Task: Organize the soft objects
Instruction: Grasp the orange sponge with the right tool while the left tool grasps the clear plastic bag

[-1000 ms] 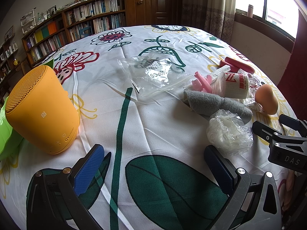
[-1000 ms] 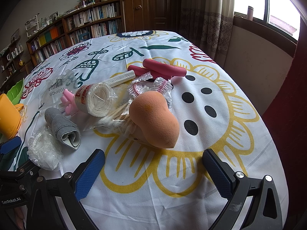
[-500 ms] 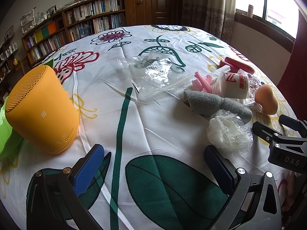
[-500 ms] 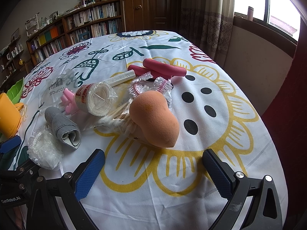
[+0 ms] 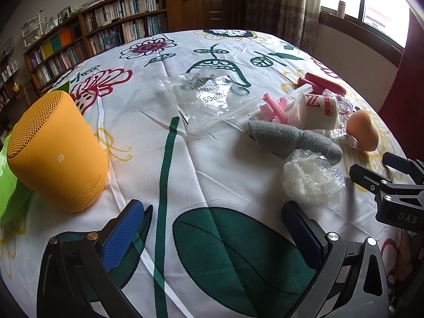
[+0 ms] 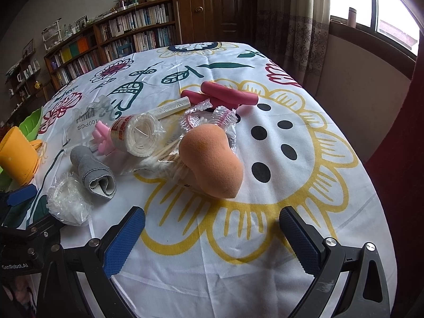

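A bench point(image 5: 201, 164) covered by a white cloth printed with flowers and leaves is seen in both views. At its left side a yellow cylindrical speaker point(image 5: 57, 151) is stood, tilted slightly, with a green object just beside it at the frame edge. The left hand-held gripper point(image 5: 212, 225) is held low over a large green leaf print, its blue-padded jaws spread wide and nothing between them. The right hand-held gripper point(image 6: 212, 228) is likewise held wide apart and empty, above the yellow flower print, just short of the soft items.

The soft items are gathered in a loose heap near the right side of the bench. An orange teardrop makeup sponge point(image 6: 209, 161) is laid on a clear packet of cotton swabs point(image 6: 169, 163). A rolled grey cloth point(image 6: 92, 172) is placed to the left of it, with a crumpled clear plastic cap point(image 6: 67, 202) touching its near end. A wrapped roll of white pads point(image 6: 137, 135) is rested beside pink foam pieces point(image 6: 100, 135). Two red foam rollers point(image 6: 225, 96) are laid at the far end of the heap. A flat clear bag printed "100PCS" point(image 5: 212, 98) is set apart, towards the middle.
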Tool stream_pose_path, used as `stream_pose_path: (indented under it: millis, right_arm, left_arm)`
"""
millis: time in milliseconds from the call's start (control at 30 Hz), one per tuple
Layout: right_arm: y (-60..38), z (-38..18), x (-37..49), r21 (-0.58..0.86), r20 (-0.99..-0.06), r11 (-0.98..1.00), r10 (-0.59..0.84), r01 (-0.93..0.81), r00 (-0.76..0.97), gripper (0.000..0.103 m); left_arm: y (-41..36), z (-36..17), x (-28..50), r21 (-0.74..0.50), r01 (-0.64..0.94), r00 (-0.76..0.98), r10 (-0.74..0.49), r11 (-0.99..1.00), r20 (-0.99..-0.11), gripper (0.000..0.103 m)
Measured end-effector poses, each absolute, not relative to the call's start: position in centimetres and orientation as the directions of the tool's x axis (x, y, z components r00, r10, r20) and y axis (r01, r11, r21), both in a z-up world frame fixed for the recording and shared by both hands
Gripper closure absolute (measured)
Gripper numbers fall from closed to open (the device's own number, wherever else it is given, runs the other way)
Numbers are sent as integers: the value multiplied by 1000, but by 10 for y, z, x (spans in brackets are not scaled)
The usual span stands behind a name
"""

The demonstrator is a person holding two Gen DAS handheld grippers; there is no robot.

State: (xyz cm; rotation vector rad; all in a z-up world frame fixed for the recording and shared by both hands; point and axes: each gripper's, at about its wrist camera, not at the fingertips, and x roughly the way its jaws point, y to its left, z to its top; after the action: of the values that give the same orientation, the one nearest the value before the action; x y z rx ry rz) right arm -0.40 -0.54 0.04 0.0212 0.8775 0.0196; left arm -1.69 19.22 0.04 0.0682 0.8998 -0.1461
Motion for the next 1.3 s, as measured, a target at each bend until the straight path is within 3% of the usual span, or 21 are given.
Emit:
stream_pose_path:
  millis: [367,800,1100,1133,1300]
  right_arm:
    - [-42,13,-16,177,-721,984,123,9,682,0]
    - [-43,19,-17,199,-674,980,150,-18,724,9]
    - [-45,18,-15,217,-668,976,160,-15,727,10]
    - [-45,18,-15,216,-669,976,160,-16,726,11]
    - [-43,20,-11,211,-663,977,163,-26,730,15]
  left_arm:
    - [183,31,-28,-17,217,651,-157,976,-742,0]
    - [147,28,-23,-29,355,617,-258,934,-743,0]
    - [142,10,-13,-77,376,574,-297,924,-763,41]
    - [142,11,-14,-83,382,572,-306,920,-761,50]
    - [144,14,-20,-97,386,579,-323,917,-748,54]
